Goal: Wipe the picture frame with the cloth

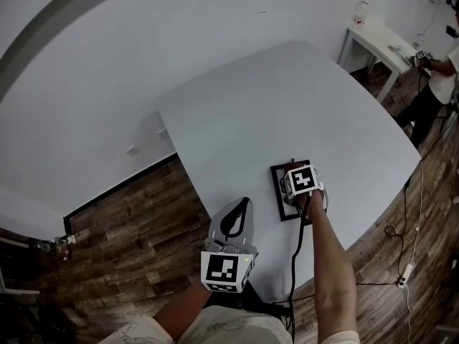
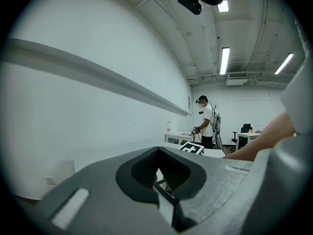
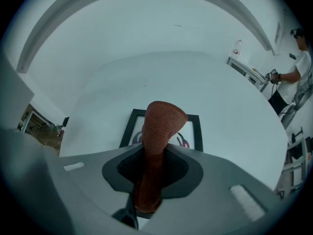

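Observation:
A black picture frame [image 1: 281,190] with a white print lies flat near the front of the white table [image 1: 287,106]. My right gripper [image 3: 159,153] hovers just over the frame [image 3: 194,131], shut on a reddish-brown cloth [image 3: 161,124] that sticks up out of its jaws. In the head view its marker cube [image 1: 304,180] covers most of the frame. To the left of the frame, my left gripper [image 1: 246,202] sits over the table's front edge, shut with nothing in it. In the left gripper view, a corner of the frame [image 2: 166,191] shows through the gap behind the jaws.
A person [image 1: 439,77] stands at the far right beside a second white table [image 1: 384,38] with a bottle [image 1: 361,11] on it. Cables [image 1: 410,260] trail over the wooden floor to the right of my table. A white wall lies behind.

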